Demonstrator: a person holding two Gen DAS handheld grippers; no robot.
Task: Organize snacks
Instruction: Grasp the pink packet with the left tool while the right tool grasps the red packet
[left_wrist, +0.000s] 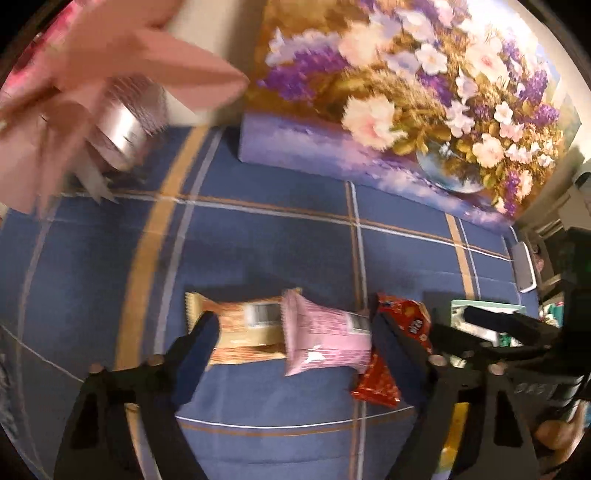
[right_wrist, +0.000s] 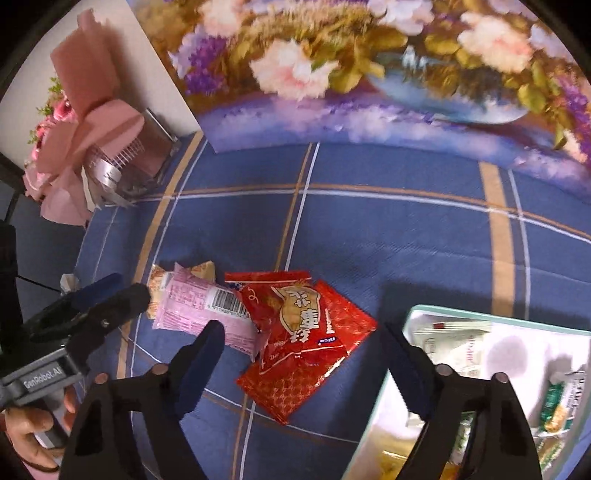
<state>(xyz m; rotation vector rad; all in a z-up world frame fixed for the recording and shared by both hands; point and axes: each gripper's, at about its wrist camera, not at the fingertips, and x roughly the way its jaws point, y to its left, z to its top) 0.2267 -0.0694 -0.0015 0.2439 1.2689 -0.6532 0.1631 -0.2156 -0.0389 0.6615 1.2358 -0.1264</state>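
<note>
Landmark: pale green tray (right_wrist: 491, 314), already holding several packets.
Snacks: red packet (right_wrist: 295, 332) lies just beside the tray; pink packet (right_wrist: 207, 310) past it, overlapping a tan wafer packet (left_wrist: 240, 332) farthest from the tray.
Left gripper (left_wrist: 295, 343): jaws well apart, straddling the pink packet, holding nothing.
Right gripper (right_wrist: 303, 347): jaws wide, over the red packet, empty.
Handling: likely light, crinkly, slippery film; contents crushable. Pinch across a packet's middle, gently.
</note>
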